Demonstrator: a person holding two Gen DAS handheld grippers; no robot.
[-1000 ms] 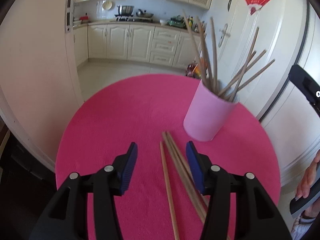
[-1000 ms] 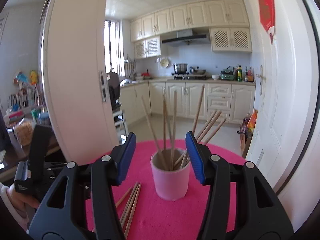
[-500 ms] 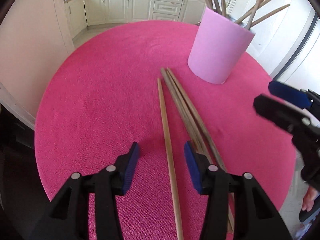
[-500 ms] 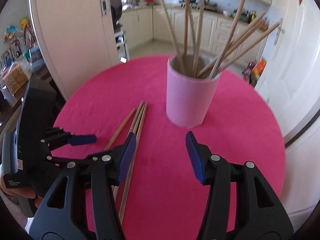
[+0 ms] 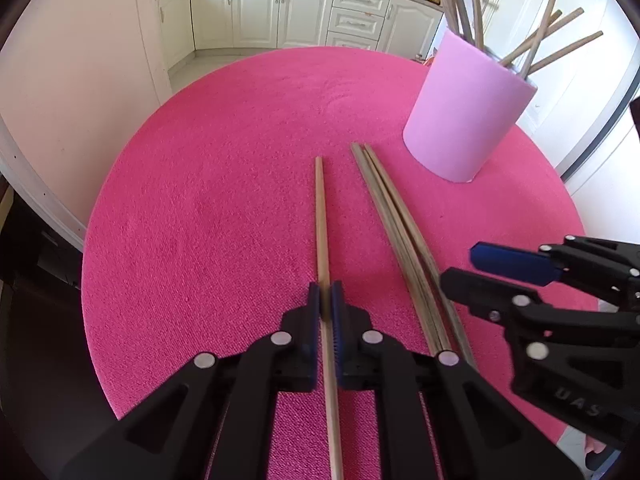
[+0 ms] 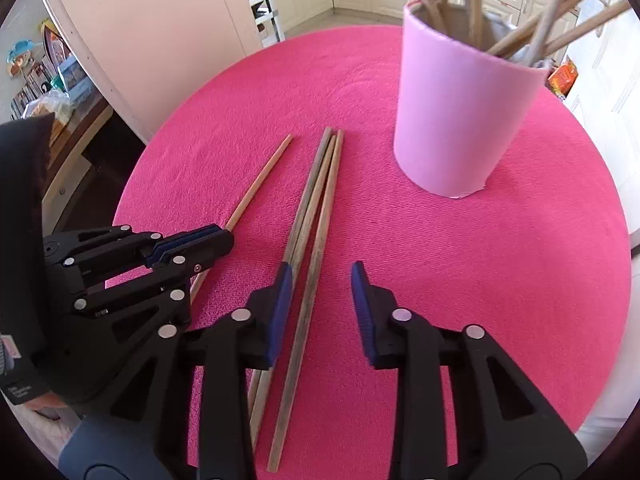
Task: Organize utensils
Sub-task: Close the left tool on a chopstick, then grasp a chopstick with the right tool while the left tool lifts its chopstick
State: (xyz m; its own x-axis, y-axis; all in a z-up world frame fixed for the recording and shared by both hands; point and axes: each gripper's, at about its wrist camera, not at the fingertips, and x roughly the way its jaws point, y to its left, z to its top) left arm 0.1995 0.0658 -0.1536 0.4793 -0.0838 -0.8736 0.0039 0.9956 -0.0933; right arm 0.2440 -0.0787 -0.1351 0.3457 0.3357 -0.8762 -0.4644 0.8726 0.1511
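Note:
One light wooden chopstick [image 5: 321,216] lies on the round pink table [image 5: 200,208], and my left gripper [image 5: 326,300] is shut on its near half. To its right lie three darker chopsticks [image 5: 394,220] side by side. In the right wrist view my right gripper [image 6: 320,292] hangs low over those dark chopsticks [image 6: 316,208] with its jaws closing. They lie between the pads toward the left one, and the right pad stands clear of them. A pink cup [image 6: 460,112] holding several upright chopsticks stands behind.
My right gripper [image 5: 460,267] shows at the right edge of the left wrist view, close beside the left one. The table's edge drops off to a tiled kitchen floor, with white cabinets [image 5: 304,12] behind. A cream wall panel [image 6: 160,40] stands left of the table.
My left jaws have closed on the light chopstick. The right gripper has tipped down and sunk from above the cup to the dark chopsticks, and its jaws have narrowed.

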